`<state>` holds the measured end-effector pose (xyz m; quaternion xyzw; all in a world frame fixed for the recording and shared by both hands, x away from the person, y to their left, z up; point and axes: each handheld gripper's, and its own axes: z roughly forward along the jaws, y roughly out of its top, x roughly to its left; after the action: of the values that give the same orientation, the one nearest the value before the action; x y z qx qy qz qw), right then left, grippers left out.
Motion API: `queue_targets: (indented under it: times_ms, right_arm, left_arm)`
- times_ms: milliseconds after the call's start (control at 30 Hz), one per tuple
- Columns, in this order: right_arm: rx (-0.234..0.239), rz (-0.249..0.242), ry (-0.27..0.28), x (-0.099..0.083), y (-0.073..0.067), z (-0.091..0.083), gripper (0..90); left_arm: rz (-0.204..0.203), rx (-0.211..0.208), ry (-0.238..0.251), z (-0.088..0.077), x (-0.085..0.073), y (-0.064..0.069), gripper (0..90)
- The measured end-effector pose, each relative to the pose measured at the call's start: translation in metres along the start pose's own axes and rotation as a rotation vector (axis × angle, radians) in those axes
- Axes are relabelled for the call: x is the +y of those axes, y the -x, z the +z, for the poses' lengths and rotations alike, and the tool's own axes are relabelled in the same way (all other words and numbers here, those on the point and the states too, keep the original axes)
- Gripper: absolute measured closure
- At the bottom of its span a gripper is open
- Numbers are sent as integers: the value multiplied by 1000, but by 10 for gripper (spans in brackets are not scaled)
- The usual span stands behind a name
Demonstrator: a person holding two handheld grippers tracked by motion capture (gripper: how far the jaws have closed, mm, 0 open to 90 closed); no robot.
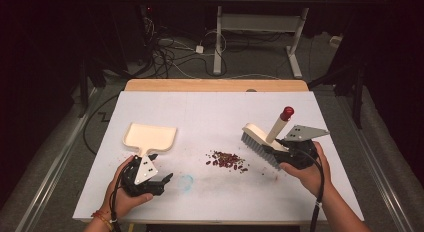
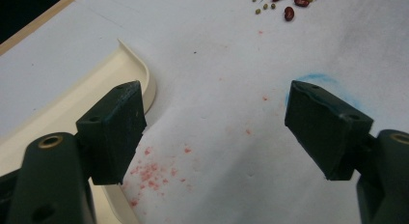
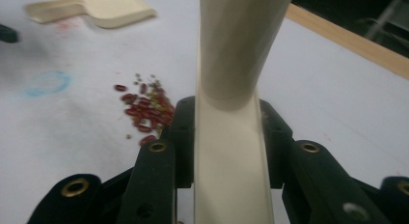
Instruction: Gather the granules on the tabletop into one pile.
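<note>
the left gripper [image 1: 159, 181] is held low over the near left of the table [image 1: 210, 104], its jaws spread wide with nothing between them; the handle of the cream dustpan [image 1: 150, 138] lies just beside one jaw in the left gripper view, not yet gripped. the dustpan is judged to be light, rigid plastic, smooth enough to slide on the white surface if pushed. it is best taken by its narrow handle, with the flat open lip left free toward the beans.

the right gripper [image 1: 280, 153] is pinched on the cream handle of the brush [image 1: 261, 140] — the handle passes straight up between the pressed jaws in the right gripper view. the brush is judged light, with a stiff handle and soft grey bristles that will bend under pressure; a grip low on the handle gives the firmest control.

between the two tools lies the pile of beans [image 1: 227, 160], small, hard and loose — likely to roll or scatter under a fast stroke.

open surface is available around the pile and beyond it. the near edge lies close to both hands, and the right edge is near the brush.
</note>
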<state>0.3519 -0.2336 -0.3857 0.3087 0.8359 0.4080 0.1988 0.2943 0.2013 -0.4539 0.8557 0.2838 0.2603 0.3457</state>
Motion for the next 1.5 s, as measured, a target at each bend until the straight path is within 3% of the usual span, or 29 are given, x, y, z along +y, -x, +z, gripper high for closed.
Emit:
queue_targets:
  times_ms: [100, 200, 267, 367, 400, 533, 667, 800, 1067, 1200, 1333, 1500]
  right_arm:
    - [-34, -3, -42, -3, -3, 7, 671]
    - [-111, -29, -74, -9, -6, 8, 671]
    - [-131, 8, -87, -16, -5, 9, 671]
    - [-210, 23, -116, -24, -7, 16, 671]
    - [-221, 38, -114, -24, -6, 19, 671]
    - [-245, 18, -101, -18, -3, 33, 672]
    - [-224, -3, -104, -13, -9, 45, 672]
    - [-197, -66, -122, -10, -29, 54, 670]
    - [-121, -95, -92, 0, -47, 51, 672]
    - [-157, -90, -57, 8, -37, 48, 672]
    - [-255, -90, -27, 15, -17, 50, 672]
    - [-359, -143, -71, 16, 4, 75, 671]
  left_arm:
    - [1, 1, 0, -1, 0, 0, 214]
    - [0, -1, -1, -1, -2, 0, 214]
    - [2, -1, -4, -1, -2, -1, 214]
    - [7, -3, -4, -1, -2, 0, 215]
    - [11, -3, -6, -1, -1, 0, 215]
    - [16, -7, -5, 1, 1, 1, 215]
    - [24, -14, -18, 3, 1, 1, 215]
    - [26, -14, -21, 3, 0, 1, 215]
    - [24, -13, -21, 3, 0, 2, 215]
    - [21, -14, -20, 3, 0, 2, 215]
    - [19, -15, -23, 4, 0, 2, 215]
    - [17, -16, -26, 5, 0, 2, 215]
